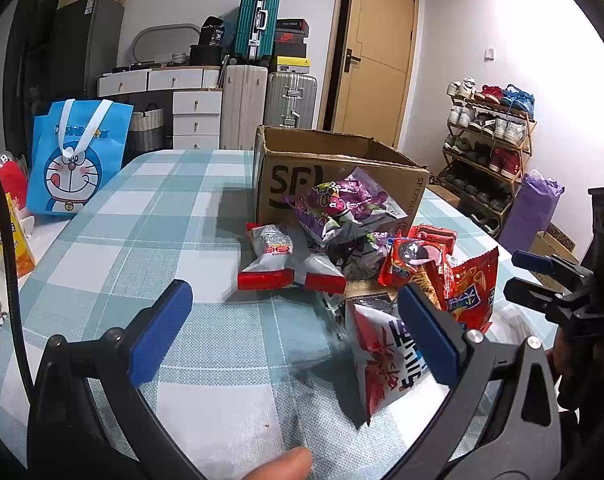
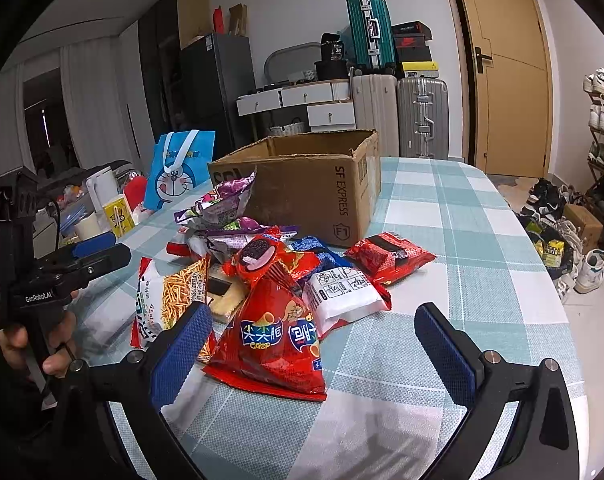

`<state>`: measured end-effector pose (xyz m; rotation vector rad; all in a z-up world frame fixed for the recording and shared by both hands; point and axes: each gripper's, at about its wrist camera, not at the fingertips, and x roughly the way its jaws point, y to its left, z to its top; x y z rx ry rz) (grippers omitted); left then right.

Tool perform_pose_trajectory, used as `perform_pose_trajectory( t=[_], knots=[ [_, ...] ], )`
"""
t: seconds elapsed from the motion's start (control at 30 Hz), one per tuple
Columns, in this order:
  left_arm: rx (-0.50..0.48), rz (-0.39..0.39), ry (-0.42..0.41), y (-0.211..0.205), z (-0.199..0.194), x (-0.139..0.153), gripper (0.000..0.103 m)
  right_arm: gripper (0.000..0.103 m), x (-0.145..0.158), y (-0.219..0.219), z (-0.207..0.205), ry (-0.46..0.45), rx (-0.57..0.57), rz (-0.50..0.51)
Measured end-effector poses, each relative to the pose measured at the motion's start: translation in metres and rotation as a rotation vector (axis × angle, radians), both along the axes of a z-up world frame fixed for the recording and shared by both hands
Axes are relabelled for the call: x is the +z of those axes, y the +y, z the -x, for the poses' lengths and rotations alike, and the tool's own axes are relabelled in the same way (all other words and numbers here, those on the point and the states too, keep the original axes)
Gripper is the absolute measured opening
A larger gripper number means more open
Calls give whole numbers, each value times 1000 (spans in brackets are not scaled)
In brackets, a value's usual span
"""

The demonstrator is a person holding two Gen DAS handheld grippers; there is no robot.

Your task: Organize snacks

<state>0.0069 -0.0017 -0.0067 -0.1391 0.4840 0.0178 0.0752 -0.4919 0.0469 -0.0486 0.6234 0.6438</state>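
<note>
A heap of snack bags lies on the checked tablecloth in front of an open cardboard box (image 1: 342, 168) (image 2: 302, 188). In it are a purple bag (image 1: 342, 204) (image 2: 221, 204), a white and red bag (image 1: 281, 260), a red Oreo bag (image 1: 410, 256) (image 2: 261, 260) and a red crisp bag (image 1: 470, 288) (image 2: 273, 340). My left gripper (image 1: 297, 332) (image 2: 113, 252) is open left of the heap, its right finger beside a white and red noodle-snack bag (image 1: 386, 364) (image 2: 169, 296). My right gripper (image 2: 314, 348) (image 1: 512, 274) is open, and the red crisp bag lies just ahead of its left finger.
A blue cartoon tote bag (image 1: 73, 160) (image 2: 177, 172) stands at the table's far left edge, with a yellow carton (image 1: 11, 236) (image 2: 119, 210) near it. Suitcases (image 1: 257, 24), drawers and a door stand behind. A shoe rack (image 1: 490, 132) is to the right. A thumb (image 1: 281, 464) shows at the bottom.
</note>
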Motion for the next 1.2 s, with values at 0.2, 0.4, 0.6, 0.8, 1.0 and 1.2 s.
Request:
perform_pose_trajectory(
  t=[0.2, 0.4, 0.6, 0.8, 1.0, 1.2],
  knots=[
    [1, 0, -1, 0, 0, 0, 102, 103, 0, 1, 0, 0, -2, 5],
    [-1, -1, -2, -1, 0, 0, 102, 103, -1, 1, 0, -1, -1, 8],
    [-5, -3, 6, -2, -1, 0, 102, 103, -2, 2, -1, 2, -2, 13],
    [-5, -2, 8, -2, -1, 0, 102, 103, -3, 2, -1, 2, -1, 18],
    [-4, -6, 8, -3, -1, 0, 102, 103, -3, 3, -3, 3, -1, 25],
    [-21, 1, 14, -3, -3, -1, 102, 103, -3, 4, -2, 15, -2, 40]
  ],
)
